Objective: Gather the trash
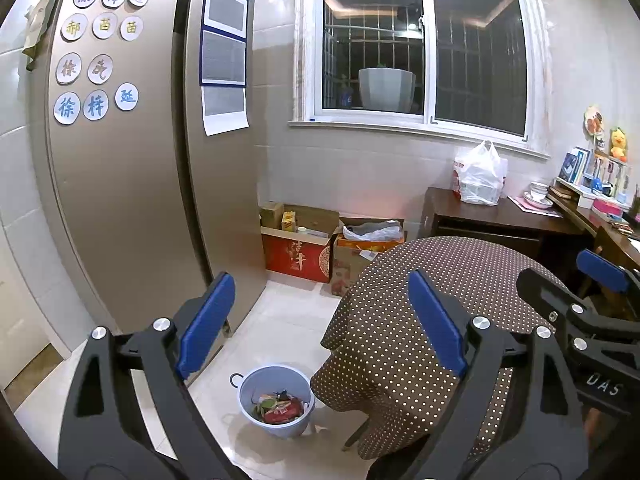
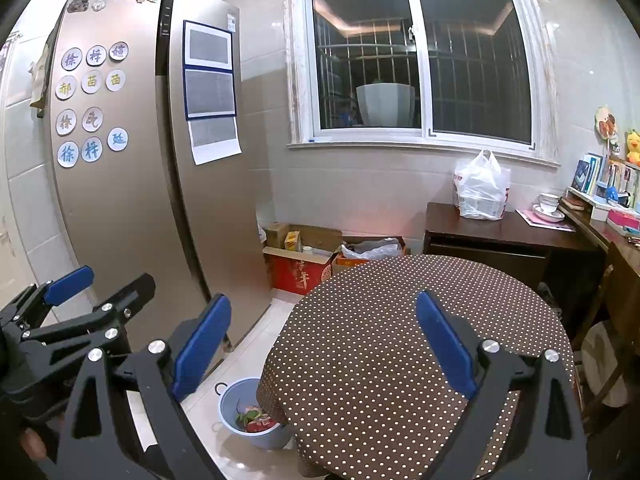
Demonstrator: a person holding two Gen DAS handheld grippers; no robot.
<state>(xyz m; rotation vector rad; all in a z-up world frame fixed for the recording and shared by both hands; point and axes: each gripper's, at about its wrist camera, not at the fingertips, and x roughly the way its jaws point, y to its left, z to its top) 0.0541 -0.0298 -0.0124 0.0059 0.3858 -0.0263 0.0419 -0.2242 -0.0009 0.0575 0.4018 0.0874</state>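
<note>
Kitchen floor, trash bin point(image 2: 256, 416) half hidden behind tablecloth point(image 2: 400, 360)

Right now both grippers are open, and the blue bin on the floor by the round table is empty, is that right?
Not quite. The blue bin is not empty: the left wrist view shows wrappers and scraps inside it. The rest holds: left gripper and right gripper are both open, and the bin sits on the floor beside the round table.
</note>
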